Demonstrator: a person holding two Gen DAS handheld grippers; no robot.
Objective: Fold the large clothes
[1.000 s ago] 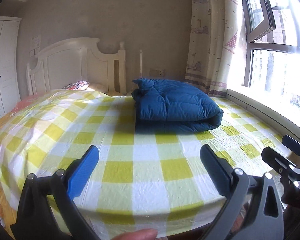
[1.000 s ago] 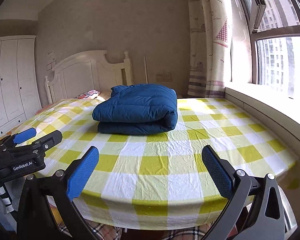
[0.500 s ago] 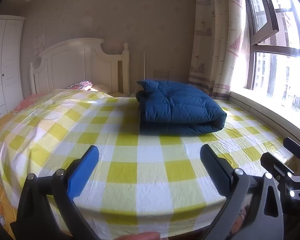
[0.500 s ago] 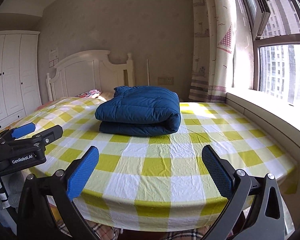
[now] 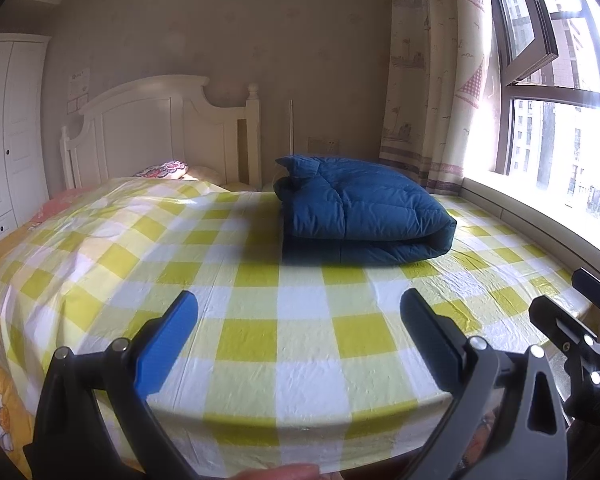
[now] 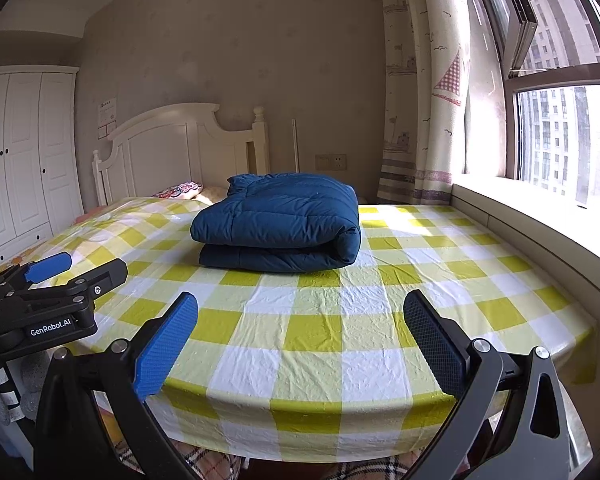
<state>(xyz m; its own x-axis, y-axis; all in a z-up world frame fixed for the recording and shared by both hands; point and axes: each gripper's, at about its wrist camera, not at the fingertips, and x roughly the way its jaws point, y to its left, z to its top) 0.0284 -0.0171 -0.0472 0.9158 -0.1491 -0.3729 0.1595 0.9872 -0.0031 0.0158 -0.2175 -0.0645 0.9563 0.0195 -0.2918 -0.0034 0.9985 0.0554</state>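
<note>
A dark blue padded jacket (image 5: 360, 212) lies folded into a thick bundle on the yellow-and-white checked bed sheet (image 5: 260, 320), towards the far right of the bed. The same jacket (image 6: 284, 224) sits mid-bed in the right wrist view. My left gripper (image 5: 298, 320) hovers open over the near edge of the bed, well short of the jacket, holding nothing. My right gripper (image 6: 300, 320) is open too, empty, near the foot of the bed. Each gripper shows in the other's view: the right one (image 5: 580, 320) at the right edge, the left one (image 6: 60, 280) at the left.
A white headboard (image 6: 180, 148) and a patterned pillow (image 6: 180, 190) stand at the far end. A white wardrobe (image 6: 24, 152) is on the left. A curtain (image 6: 428, 100), window and sill (image 6: 540, 224) run along the right. A fingertip (image 5: 284, 472) shows at the bottom.
Both grippers have risen and tilted slightly, so the bed and jacket sit lower in view. The jacket has not moved. Both grippers stay open.
</note>
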